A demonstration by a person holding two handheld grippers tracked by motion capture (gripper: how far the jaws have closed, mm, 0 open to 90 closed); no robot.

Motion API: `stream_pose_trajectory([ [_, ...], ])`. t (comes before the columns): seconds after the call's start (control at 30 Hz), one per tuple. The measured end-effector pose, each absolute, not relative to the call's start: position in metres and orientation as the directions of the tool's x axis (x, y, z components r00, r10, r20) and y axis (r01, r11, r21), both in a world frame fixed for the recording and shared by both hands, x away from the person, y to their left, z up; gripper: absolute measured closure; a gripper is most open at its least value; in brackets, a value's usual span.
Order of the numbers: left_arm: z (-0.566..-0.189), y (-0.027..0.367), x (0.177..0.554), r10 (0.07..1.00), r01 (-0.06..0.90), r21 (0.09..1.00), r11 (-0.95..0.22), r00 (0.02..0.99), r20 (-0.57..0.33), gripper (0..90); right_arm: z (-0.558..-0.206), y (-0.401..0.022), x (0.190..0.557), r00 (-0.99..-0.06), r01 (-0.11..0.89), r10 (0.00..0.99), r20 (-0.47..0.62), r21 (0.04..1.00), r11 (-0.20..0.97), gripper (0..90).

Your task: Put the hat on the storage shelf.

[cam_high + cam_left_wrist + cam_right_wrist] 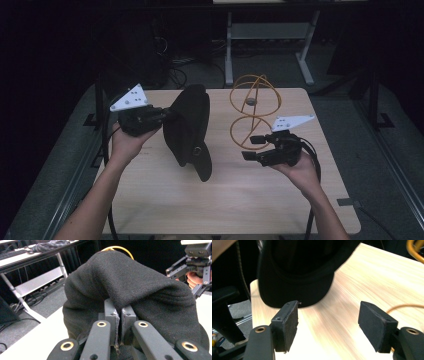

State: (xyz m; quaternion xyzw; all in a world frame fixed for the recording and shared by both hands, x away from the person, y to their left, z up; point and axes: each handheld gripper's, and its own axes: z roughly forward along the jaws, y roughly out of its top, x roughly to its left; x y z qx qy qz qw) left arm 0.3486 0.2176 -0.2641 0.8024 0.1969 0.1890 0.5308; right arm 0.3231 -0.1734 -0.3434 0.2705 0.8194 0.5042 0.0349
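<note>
Black cap (189,127) pinched at the crown fabric by left tool (161,114), jaws closed tight on a fold of cloth, seen close in left gripper view (117,322); cap held up on edge over the worktop (230,195), brim hanging toward the person's side. Right tool (254,147) just right of the cap, jaws wide apart, nothing between them, pads (289,322) facing the cap brim (294,293). Yellow wire stand (254,107) standing right of the cap, behind right tool, apart from the cap. Step judged: cap lifted, likely headed for the stand. Next move probably needs right tool to close on the brim, or left tool to carry the cap rightward over the wire loops
</note>
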Motion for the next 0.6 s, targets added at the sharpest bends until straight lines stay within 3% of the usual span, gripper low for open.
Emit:
stream_pose_trajectory([
  [0.6,-0.23,0.191,0.392,0.476,0.114,0.926,-0.359,0.876,0.076,87.0,-0.381,-0.237,0.307,-0.77,0.474,0.589,0.246,0.837,0.271,29.3],
])
